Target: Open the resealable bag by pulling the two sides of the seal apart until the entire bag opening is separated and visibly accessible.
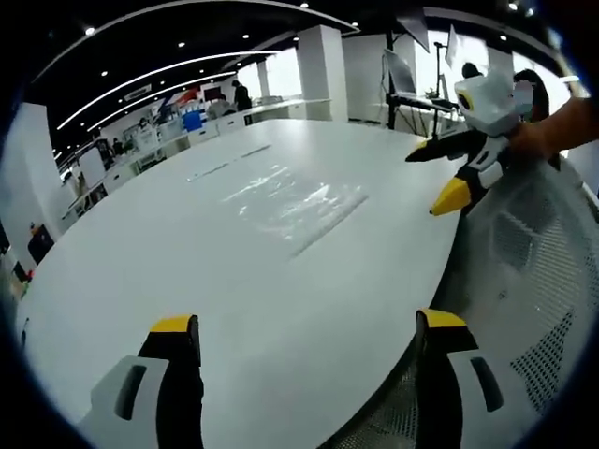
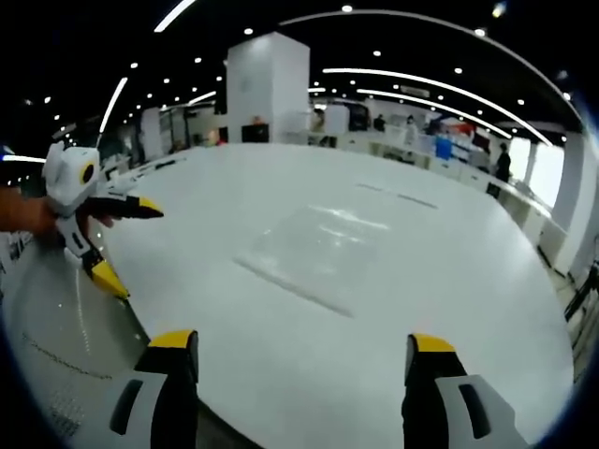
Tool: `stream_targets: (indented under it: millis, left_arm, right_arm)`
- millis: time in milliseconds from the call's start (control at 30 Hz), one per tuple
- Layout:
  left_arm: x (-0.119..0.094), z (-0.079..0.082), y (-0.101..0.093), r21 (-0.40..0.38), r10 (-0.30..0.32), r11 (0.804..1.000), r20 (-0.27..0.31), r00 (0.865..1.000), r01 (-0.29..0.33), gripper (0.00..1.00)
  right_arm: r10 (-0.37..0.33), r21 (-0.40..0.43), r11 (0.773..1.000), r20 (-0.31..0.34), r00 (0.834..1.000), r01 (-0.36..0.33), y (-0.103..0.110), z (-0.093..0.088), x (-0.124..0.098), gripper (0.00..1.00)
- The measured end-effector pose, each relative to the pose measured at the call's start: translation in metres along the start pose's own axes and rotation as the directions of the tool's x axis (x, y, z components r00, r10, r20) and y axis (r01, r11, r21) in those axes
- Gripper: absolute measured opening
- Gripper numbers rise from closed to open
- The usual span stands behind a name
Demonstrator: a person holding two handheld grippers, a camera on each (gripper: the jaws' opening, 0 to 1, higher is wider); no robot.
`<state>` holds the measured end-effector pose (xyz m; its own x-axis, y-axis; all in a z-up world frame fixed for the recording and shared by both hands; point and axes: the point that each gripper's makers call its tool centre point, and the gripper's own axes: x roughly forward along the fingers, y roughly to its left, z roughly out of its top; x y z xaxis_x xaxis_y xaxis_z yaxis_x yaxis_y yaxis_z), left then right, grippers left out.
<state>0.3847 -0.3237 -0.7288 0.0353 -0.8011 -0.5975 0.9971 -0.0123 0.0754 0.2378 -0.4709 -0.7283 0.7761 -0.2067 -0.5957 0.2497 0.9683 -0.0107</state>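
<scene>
Two grippers hang clear of the table (image 1: 140, 271): your left gripper (image 1: 309, 332) has jaws spread wide, holding nothing. The clear resealable bag (image 1: 295, 201) lies flat mid-table, well apart from both. Your right gripper (image 2: 304, 346) is likewise spread wide, unloaded.

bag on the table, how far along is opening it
Nothing looks done yet: the clear resealable bag lies flat on the white table, its seal strip apparently closed. Nothing is in hand: the left gripper and right gripper are both open and empty, hanging short of the bag. Left to do: reach the bag, grip each side of the seal, pull it apart.
</scene>
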Motion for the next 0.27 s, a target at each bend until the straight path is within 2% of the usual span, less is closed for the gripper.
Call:
stream_targets:
  millis: [267]
  left_arm:
    - [0.0001,0.0001,-0.0026,0.004,-0.008,1.0,0.002,1.0,0.008,0.93]
  right_arm:
    - [-0.005,0.007,1.0,0.004,1.0,0.005,-0.0002,0.0012,-0.0012,0.9]
